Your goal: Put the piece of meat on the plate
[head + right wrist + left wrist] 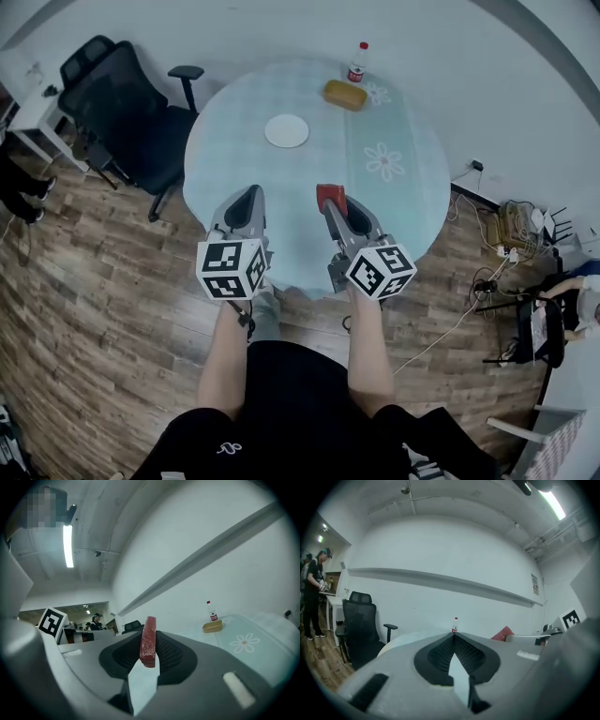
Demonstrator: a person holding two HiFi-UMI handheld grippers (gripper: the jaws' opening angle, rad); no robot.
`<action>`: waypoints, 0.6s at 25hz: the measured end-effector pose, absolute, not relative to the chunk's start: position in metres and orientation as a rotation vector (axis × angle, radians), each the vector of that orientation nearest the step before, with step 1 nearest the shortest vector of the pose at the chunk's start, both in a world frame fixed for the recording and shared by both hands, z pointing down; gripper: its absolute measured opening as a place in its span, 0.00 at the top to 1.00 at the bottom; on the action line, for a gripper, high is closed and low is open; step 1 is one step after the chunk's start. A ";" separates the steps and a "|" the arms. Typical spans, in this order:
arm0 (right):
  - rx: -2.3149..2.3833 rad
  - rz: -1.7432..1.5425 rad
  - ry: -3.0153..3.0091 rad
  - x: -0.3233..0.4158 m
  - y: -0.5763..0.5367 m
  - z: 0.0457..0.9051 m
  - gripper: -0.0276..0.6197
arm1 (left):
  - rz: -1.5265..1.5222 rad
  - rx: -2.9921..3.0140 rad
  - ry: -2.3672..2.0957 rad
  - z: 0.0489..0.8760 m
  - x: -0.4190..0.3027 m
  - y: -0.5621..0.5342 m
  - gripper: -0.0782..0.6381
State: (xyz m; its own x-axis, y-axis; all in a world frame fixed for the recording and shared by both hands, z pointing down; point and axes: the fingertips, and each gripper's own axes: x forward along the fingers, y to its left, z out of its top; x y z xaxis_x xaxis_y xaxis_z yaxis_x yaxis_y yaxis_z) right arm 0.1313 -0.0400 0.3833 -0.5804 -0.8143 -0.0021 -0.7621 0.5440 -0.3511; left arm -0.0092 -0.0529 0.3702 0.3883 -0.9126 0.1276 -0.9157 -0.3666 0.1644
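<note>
The piece of meat (pixel 330 196), a flat red slab, stands on edge between the jaws of my right gripper (pixel 331 201), which is shut on it above the near edge of the round table (pixel 412 202). In the right gripper view the meat (pixel 148 641) sticks up out of the pads. The white plate (pixel 286 130) lies empty farther in, left of the table's middle. My left gripper (pixel 247 194) hovers beside the right one, over the near edge. Its jaws meet at the tips (pixel 453 636) with nothing between them. The meat (pixel 503 633) also shows at the right of the left gripper view.
A yellow dish (pixel 344 94) and a small bottle (pixel 357 62) stand at the table's far side. A black office chair (pixel 122 103) is at the left. Cables and a power strip (pixel 511 230) lie on the wooden floor to the right. A person (pixel 314 592) stands far left.
</note>
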 end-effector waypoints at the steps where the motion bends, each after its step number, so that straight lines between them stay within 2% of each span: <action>1: -1.365 -0.476 2.617 0.129 -0.061 0.386 0.80 | 0.027 2.428 -1.618 0.374 -0.011 -0.074 0.90; 12: -1.357 -0.640 2.709 0.032 -0.224 0.426 0.80 | 0.086 2.298 -1.568 0.417 -0.095 -0.252 0.90; 15: -1.403 -0.692 2.731 0.030 -0.240 0.445 0.80 | 0.097 2.243 -1.523 0.443 -0.099 -0.273 0.90</action>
